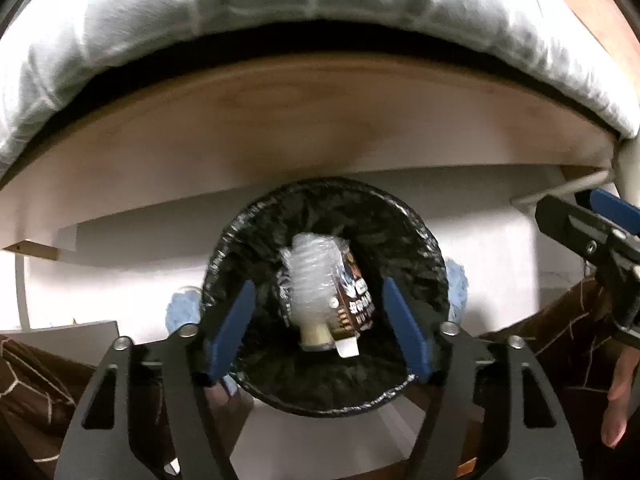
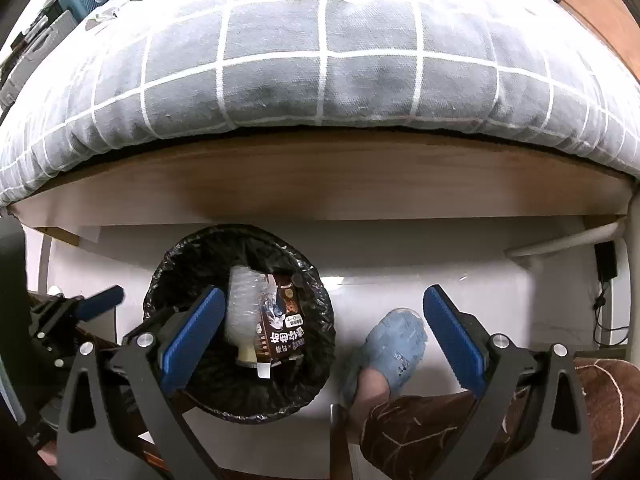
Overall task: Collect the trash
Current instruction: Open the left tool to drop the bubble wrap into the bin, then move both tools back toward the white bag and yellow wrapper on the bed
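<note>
- Plastic bottle (image 1: 310, 280) & brown wrapper (image 1: 354, 300) lie in black-lined bin (image 1: 424, 248), on floor by bed edge.
- Left hand-held gripper (image 1: 320, 336) parted above bin, holds nothing.
- Right hand-held gripper (image 2: 324, 332) wide apart, empty.
- Drop looks done; other trash not visible.

My left tool (image 1: 320, 332) pointing down with jaws apart over the black-lined bin (image 1: 424, 248), crushed clear bottle (image 1: 310, 284) and brown carton (image 1: 356, 304) inside, nothing gripped
</note>
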Available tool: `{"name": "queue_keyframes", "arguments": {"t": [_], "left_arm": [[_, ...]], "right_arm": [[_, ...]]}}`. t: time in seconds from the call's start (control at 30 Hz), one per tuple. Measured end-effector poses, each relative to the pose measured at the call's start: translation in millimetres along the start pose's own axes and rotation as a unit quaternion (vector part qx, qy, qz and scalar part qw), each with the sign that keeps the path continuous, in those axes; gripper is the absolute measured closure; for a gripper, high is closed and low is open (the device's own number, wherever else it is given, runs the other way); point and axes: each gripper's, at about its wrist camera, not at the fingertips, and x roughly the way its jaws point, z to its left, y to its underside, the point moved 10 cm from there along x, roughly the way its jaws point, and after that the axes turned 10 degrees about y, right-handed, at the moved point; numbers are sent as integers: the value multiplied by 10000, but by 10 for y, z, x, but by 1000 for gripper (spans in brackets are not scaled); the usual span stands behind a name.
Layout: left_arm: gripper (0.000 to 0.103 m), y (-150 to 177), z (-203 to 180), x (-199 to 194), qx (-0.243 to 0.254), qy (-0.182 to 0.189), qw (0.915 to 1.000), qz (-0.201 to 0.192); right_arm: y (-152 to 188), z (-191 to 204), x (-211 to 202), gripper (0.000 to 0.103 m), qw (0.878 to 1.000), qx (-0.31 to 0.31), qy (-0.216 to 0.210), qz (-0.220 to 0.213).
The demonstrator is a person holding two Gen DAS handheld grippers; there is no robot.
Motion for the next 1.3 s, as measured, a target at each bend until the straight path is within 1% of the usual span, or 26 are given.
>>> {"name": "queue_keyframes", "arguments": {"t": [0.03, 0.1, 0.17, 0.23, 0.33, 0.4, 0.57, 0.73, 0.97, 1.1, 1.2, 1.3], "left_arm": [[28, -25, 29, -36, -19, -29, 10000, -67], [26, -73, 98, -112, -56, -75, 9998, -179], [18, -153, 202, -249, -118, -155, 9991, -389], [13, -227, 303, -376, -192, -234, 9978, -590], [7, -325, 422, -538, -279, -305, 9960, -788], [6, -378, 473, -630, -309, -337, 9950, -889], [6, -529, 573, -915, -338, -382, 9913, -1211], [6, -592, 626, -1114, -447, -264, 9892, -1371], [6, -797, 601, -1428, -369, -272, 9840, -1719], [6, -988, 577, -1594, -317, -206, 9805, -1927], [6, -1159, 621, -1732, -286, -281, 9765, -2116], [6, -1334, 680, -1849, -375, -275, 9727, -2272]], "right_arm": [[-10, 6, -3, 7, 10000, -4, -5, -7], [-33, 30, -17, 7, 10000, -15, -21, -30], [-55, 58, -50, 7, 10000, -34, -31, -75], [-77, 83, -81, 7, 9999, -60, -40, -127], [-118, 113, -145, 7, 9997, -82, -36, -231], [-162, 135, -222, 7, 9994, -82, -69, -337], [-280, 212, -386, 7, 9980, -180, -130, -586], [-416, 239, -607, 7, 9953, -180, -175, -934], [-768, 271, -963, 7, 9880, -182, -247, -1516], [-980, 295, -1092, 7, 9839, -190, -223, -1764], [-1118, 313, -1159, 7, 9820, -180, -220, -1868], [-1255, 325, -1225, 7, 9794, -161, -239, -1999]]}}
